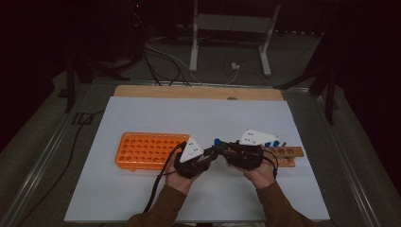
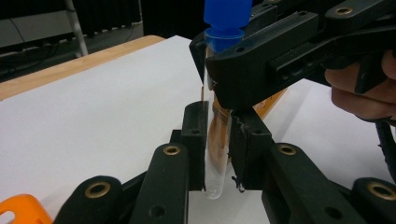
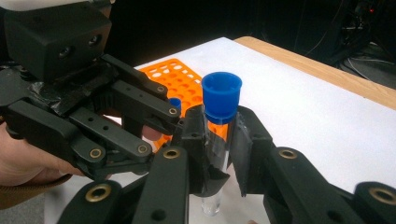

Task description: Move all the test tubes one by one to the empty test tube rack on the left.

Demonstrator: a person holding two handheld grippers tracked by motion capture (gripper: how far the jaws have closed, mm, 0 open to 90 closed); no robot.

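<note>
- Work in hand: a clear test tube (image 3: 215,140) with a blue cap (image 3: 221,96) is held upright above the white surface (image 1: 156,118), between the orange rack (image 1: 146,150) and the wooden rack (image 1: 286,153).
- Left claw (image 2: 217,154): its two black jaws are closed on the lower part of the tube, whose rounded bottom shows just below the pads. In the high view this claw (image 1: 208,156) reaches from beside the orange rack's right end.
- Right claw (image 3: 217,154): closed on the same tube higher up, just under the cap. In the high view it (image 1: 222,152) meets the left claw tip to tip.
- Stage, as a judgement: the tube is out of both racks and gripped by both claws at once, which reads as the middle of a hand-over from one claw to the other. No release is visible, and the direction of transfer cannot be told.
- What is left, as a judgement: one claw must let go, and the tube must then be set into a hole of a rack.
- Orange rack: most holes visible in the high view appear empty; in the right gripper view another blue cap (image 3: 174,102) shows in front of the rack, behind the left claw.
- Wooden rack: lies to the right of the orange rack, beyond the right hand (image 1: 260,175); blue-capped tubes (image 1: 270,143) appear near it, partly hidden by the grey plate (image 1: 257,137).
- Obstacles: each claw crowds the other around the tube, so the cap and the tube's bottom are the only free parts. The trailing cable (image 1: 161,182) runs below the orange rack's front edge.
</note>
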